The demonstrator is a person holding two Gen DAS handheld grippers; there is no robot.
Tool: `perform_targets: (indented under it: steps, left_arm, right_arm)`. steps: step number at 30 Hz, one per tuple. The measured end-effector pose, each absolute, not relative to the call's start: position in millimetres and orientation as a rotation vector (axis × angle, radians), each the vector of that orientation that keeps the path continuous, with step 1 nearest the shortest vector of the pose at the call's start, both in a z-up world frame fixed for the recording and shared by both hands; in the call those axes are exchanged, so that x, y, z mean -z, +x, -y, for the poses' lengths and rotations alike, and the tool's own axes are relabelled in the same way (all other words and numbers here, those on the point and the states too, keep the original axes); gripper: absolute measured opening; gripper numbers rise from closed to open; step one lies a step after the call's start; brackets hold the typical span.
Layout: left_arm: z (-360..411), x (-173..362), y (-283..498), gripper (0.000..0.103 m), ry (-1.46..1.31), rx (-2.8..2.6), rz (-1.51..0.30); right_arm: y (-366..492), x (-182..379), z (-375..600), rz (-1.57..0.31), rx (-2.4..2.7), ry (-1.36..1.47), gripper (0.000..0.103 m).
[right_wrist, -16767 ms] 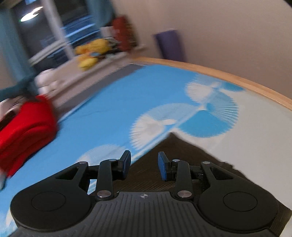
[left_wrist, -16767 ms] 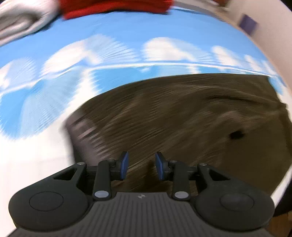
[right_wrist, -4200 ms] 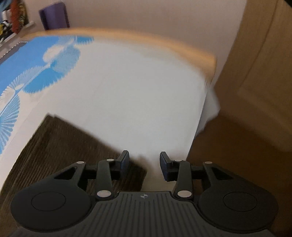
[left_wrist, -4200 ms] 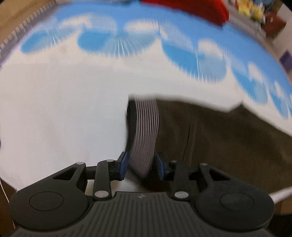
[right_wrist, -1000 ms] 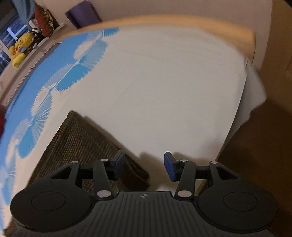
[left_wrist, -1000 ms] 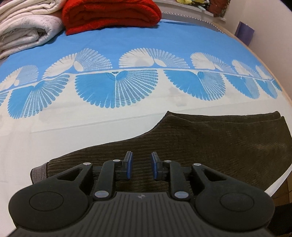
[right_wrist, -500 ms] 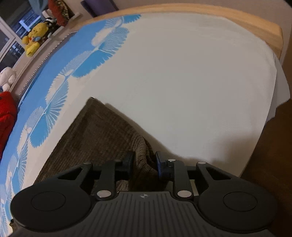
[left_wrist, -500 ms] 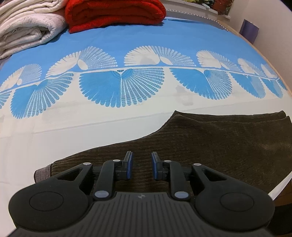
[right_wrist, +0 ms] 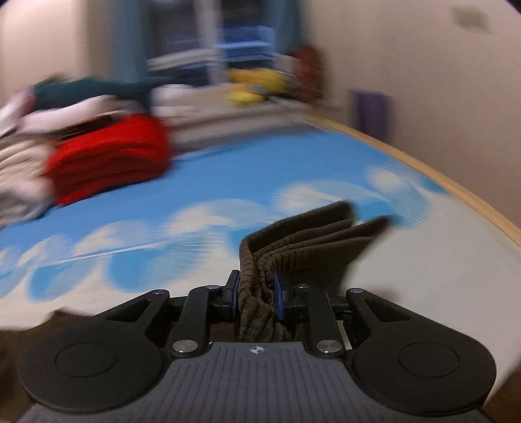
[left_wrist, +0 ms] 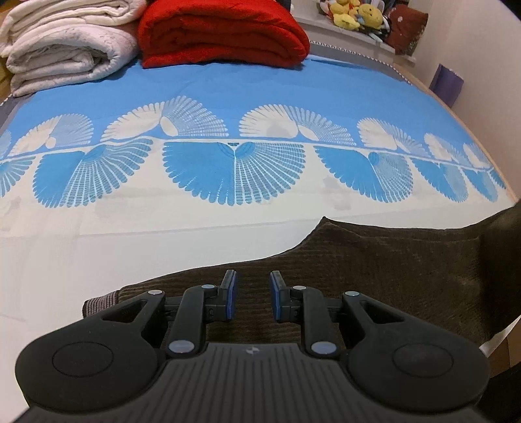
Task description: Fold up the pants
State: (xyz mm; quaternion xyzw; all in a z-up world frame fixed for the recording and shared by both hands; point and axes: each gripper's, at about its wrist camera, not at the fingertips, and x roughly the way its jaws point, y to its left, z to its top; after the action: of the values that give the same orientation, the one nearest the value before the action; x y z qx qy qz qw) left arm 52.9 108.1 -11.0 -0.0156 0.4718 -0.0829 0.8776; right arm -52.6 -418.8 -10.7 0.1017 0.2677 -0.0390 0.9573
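Note:
Dark brown corduroy pants [left_wrist: 374, 260] lie folded lengthwise along the near edge of the bed, with the ribbed waistband [left_wrist: 101, 301] at the left. My left gripper [left_wrist: 250, 293] hovers open and empty just over the pants near the waistband end. My right gripper [right_wrist: 255, 294] is shut on the bunched cuff end of the pants [right_wrist: 293, 240] and holds it lifted off the bed. In the left wrist view the pants' right end [left_wrist: 501, 234] rises at the frame edge.
The bed sheet [left_wrist: 228, 81] is blue and white with fan patterns. A folded red blanket [left_wrist: 221, 32] and white blankets [left_wrist: 65, 42] lie at the far end. Stuffed toys [left_wrist: 358, 13] sit on a ledge. A wooden bed edge [right_wrist: 456, 195] and wall stand at the right.
My right gripper has closed on the pants' cuff end, lifted it and swung towards the bed. The left gripper has barely moved.

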Motion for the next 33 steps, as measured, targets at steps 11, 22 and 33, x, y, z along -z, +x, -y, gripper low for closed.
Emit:
perform_targets:
  steps: [11,22,33]
  left_arm:
    - [-148.8,11.6,41.9,0.024,-0.077,0.136,-0.998]
    - [-175.3,10.7,33.7,0.024,-0.093,0.104,-0.993]
    - [-160.3,11.6,37.1,0.024,-0.064,0.121,-0.997]
  right_arm:
    - [-76.5,85.9,121.0,-0.824,-0.511,-0.057,0.031]
    - [-75.9,94.2,156.6,-0.81,-0.361,-0.134,0.054]
    - [-81.1,98.4,146.0,-0.799,-0.569,-0.294,0.012]
